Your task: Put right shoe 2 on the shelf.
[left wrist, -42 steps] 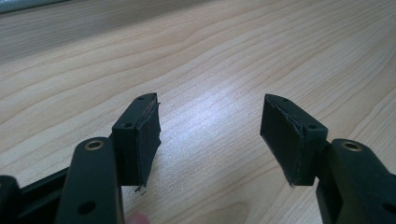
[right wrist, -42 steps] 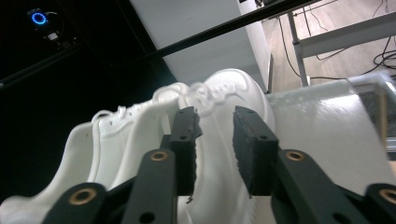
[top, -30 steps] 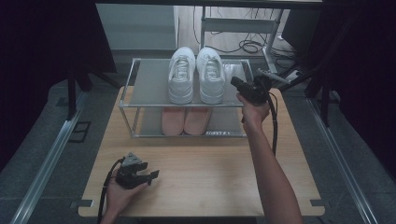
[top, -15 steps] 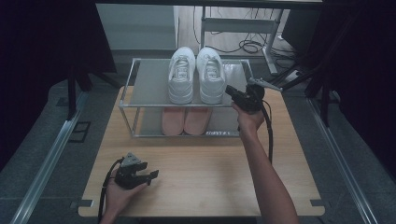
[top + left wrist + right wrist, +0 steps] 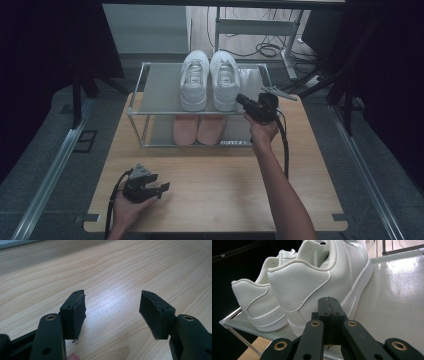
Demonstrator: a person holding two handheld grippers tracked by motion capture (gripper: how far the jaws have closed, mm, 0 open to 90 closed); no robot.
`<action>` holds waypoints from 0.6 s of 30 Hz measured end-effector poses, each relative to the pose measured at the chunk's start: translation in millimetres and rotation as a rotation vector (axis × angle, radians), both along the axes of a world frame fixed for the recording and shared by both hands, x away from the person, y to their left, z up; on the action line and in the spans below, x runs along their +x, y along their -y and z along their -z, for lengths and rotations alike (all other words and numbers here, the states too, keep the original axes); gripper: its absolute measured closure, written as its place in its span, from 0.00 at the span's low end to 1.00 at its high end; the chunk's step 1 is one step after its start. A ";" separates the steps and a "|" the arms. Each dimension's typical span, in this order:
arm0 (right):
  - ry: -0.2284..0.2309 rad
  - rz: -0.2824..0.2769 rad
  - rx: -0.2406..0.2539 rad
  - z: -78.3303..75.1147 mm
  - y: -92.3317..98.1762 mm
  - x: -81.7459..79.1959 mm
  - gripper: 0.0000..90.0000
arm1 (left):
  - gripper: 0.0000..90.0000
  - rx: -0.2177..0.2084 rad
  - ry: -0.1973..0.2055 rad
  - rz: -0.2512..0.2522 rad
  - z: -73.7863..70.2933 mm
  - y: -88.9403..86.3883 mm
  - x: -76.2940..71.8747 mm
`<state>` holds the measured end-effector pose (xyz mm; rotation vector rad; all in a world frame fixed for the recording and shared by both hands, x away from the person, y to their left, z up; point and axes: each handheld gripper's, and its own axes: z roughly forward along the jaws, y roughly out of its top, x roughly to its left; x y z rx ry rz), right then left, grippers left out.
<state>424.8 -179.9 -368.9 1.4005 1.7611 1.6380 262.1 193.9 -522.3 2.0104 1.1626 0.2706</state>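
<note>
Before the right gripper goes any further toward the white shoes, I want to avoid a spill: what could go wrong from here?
1. The right gripper is shut, its tips at the heel of the nearer white shoe. Pushing on may shove the shoe rather than grasp it.
2. The other white shoe stands close beside it on the rack's top shelf; a nudge could shift both.
3. The left gripper lies open, low over the table, too far to steady anything.

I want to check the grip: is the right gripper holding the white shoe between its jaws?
No. In the right gripper view the right gripper has its jaws pressed together with nothing between them, just short of the white shoe.
</note>
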 end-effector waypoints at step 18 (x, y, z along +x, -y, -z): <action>0.010 -0.039 0.011 0.1 -20.3 -2.0 0.99 | 0.42 0.006 0.003 0.001 0.7 0.8 0.5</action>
